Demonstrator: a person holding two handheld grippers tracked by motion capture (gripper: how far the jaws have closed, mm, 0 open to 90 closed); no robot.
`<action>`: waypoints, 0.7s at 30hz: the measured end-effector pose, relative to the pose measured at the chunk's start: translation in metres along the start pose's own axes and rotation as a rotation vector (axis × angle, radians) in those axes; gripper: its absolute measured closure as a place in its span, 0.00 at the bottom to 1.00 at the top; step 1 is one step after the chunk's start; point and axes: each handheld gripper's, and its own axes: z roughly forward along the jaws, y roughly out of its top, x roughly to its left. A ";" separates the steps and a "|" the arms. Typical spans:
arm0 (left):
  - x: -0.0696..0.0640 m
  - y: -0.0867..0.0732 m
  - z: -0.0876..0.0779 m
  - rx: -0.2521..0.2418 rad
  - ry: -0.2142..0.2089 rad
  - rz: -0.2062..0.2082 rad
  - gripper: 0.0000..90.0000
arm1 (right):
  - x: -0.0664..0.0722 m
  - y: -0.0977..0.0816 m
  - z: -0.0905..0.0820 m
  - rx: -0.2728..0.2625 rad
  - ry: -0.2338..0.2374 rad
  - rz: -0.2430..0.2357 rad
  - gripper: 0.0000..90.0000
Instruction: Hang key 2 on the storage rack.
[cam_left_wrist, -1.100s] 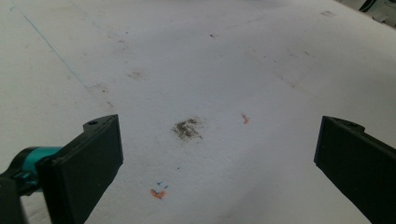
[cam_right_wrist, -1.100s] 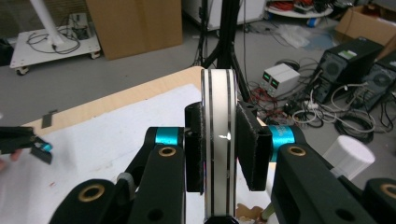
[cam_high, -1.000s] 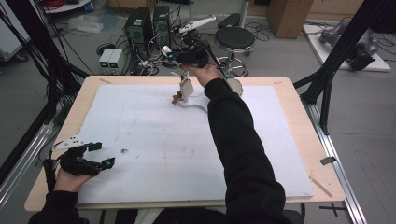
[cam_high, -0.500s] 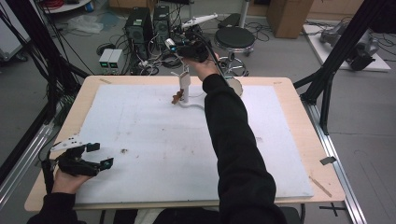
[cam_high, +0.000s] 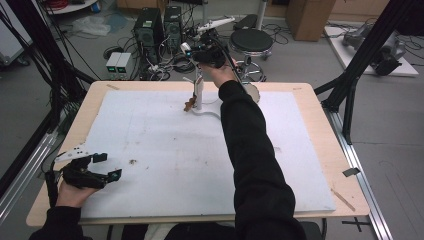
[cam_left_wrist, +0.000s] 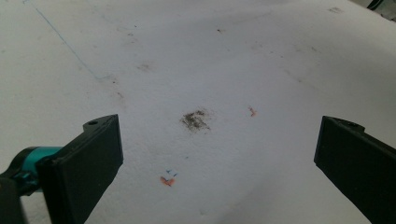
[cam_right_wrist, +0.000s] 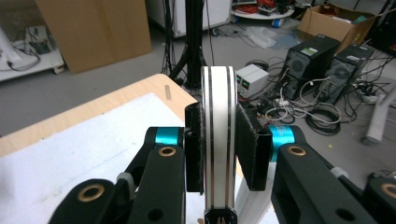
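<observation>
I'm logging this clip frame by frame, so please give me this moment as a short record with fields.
surface: wooden table covered by a white sheet
right gripper: shut on a flat white upright piece with thin black stripes, at the far edge
beside it: small brown object, unclear what
left gripper: open, holding nothing, near left corner
sheet marks: dark smudge

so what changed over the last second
The right gripper shifted a little toward the table's far edge, staying shut on the upright white post of the stand. The left gripper kept still, fingers open over the white mat. The stand's base did not move.
</observation>
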 end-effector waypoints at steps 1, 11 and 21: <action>0.000 0.000 0.000 -0.002 0.000 0.000 0.02 | 0.000 -0.001 0.000 -0.007 0.006 0.022 0.82; 0.000 0.000 -0.001 -0.004 0.002 0.002 0.02 | 0.005 -0.001 -0.016 -0.024 -0.001 0.013 0.29; -0.001 -0.001 -0.004 -0.019 0.021 0.009 0.02 | 0.011 -0.014 -0.038 -0.005 0.016 0.019 0.00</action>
